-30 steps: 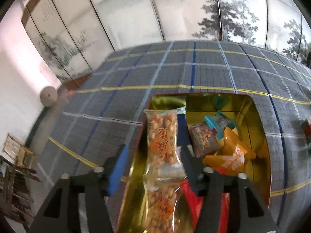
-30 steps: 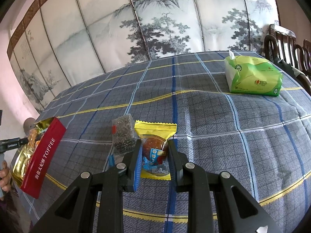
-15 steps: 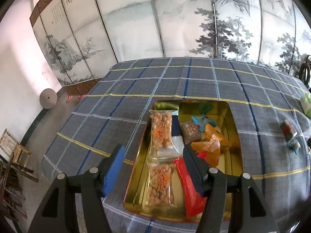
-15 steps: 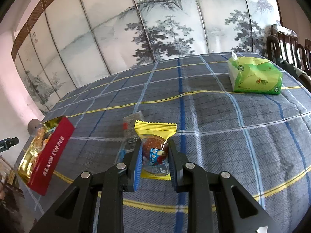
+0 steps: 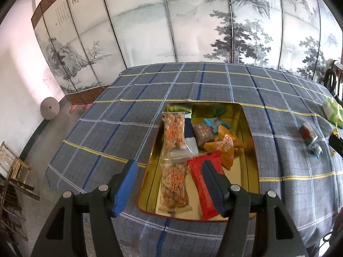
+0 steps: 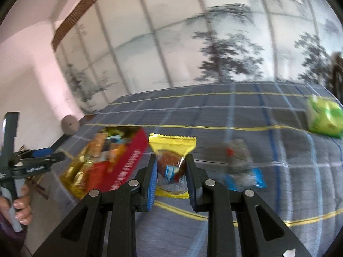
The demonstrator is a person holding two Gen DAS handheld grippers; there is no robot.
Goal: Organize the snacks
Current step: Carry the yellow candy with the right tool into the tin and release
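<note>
Snacks are mostly gathered already in the gold tin (image 5: 246,128), which sits near the left edge of the checked tablecloth (image 5: 128,117) with one short side close to the near edge. Your right gripper (image 6: 171,171) is clamped on a yellow-topped packet (image 6: 172,144), pads pressing its round brown middle so the crimped top stands upright between them; gripping the thick centre rather than the thin seal looks like the safer hold for a carry. That view is blurred, so small details of the wrapper cannot be read. The packet hangs clear above the cloth, with the tin's red side (image 6: 126,162) just to its left, which suggests the drop-off is the step in hand. Your left gripper (image 5: 169,184) hovers over the tin's near end with jaws apart and nothing between them; it appears parked out of the way rather than working. Inside the tin, two peanut packs (image 5: 173,130) lie end to end along the left wall, a red bar (image 5: 205,184) beside them, and orange packets (image 5: 225,147) with a dark square one (image 5: 202,132) toward the far end. Bare gold floor shows along the right wall, likely the best landing spot. Two loose pieces wait on the cloth right of the tin: a grey-wrapped one (image 6: 238,156) and a small blue one (image 6: 257,177). A green tissue pack (image 6: 323,117) rests by the far right edge.
</note>
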